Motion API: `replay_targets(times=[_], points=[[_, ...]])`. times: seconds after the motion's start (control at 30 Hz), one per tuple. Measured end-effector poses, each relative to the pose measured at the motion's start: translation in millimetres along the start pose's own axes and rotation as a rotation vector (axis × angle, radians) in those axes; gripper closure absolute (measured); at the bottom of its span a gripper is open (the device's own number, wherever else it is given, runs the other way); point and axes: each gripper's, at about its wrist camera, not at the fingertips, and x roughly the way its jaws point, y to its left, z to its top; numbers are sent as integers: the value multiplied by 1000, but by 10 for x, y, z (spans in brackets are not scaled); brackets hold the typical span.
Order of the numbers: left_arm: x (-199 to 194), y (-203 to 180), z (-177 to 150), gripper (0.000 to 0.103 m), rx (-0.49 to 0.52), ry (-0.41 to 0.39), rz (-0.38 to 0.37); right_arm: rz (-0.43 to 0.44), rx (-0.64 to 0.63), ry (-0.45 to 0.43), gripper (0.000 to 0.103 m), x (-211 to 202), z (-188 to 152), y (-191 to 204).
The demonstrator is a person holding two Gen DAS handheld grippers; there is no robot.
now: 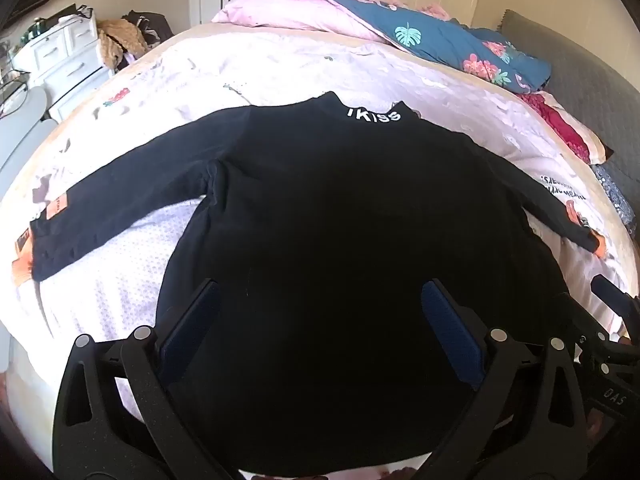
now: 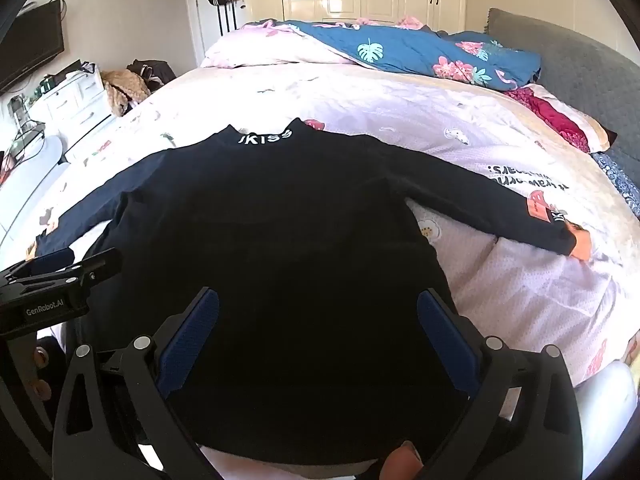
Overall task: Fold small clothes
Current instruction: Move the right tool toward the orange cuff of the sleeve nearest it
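Note:
A small black long-sleeved top (image 1: 328, 216) (image 2: 272, 232) lies flat on the bed, both sleeves spread out, its high collar with white letters at the far end. My left gripper (image 1: 320, 292) hovers open over the lower body of the top, nothing between its blue pads (image 1: 444, 320). My right gripper (image 2: 318, 300) also stands open above the lower body, a little to the right. The left gripper's tip (image 2: 80, 268) shows at the left edge of the right wrist view; the right gripper's tip (image 1: 612, 300) shows at the right edge of the left wrist view. The hem lies close to the near bed edge.
The bed sheet (image 2: 400, 112) is pale pink with prints. A blue flowered quilt (image 2: 420, 52) and pink bedding are piled at the far end, pillows (image 2: 560, 116) and a grey headboard (image 2: 580, 68) on the right. White drawers (image 2: 76, 100) and heaped clothes stand on the left.

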Motion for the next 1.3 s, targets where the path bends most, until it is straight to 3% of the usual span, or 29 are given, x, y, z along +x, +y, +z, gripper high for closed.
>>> replay_targets(times=[0.33, 0.73, 0.93, 1.3], points=[[-3, -38, 150, 9, -22, -31, 10, 2, 14, -23, 4, 47, 229, 11], [119, 7, 393, 9, -38, 9, 5, -17, 53, -57, 4, 94, 508, -84], [171, -100, 505, 9, -20, -20, 10, -42, 85, -81, 4, 121, 649, -194], [359, -270, 756, 9, -34, 1, -14, -90, 157, -93, 4, 240, 856, -479]])
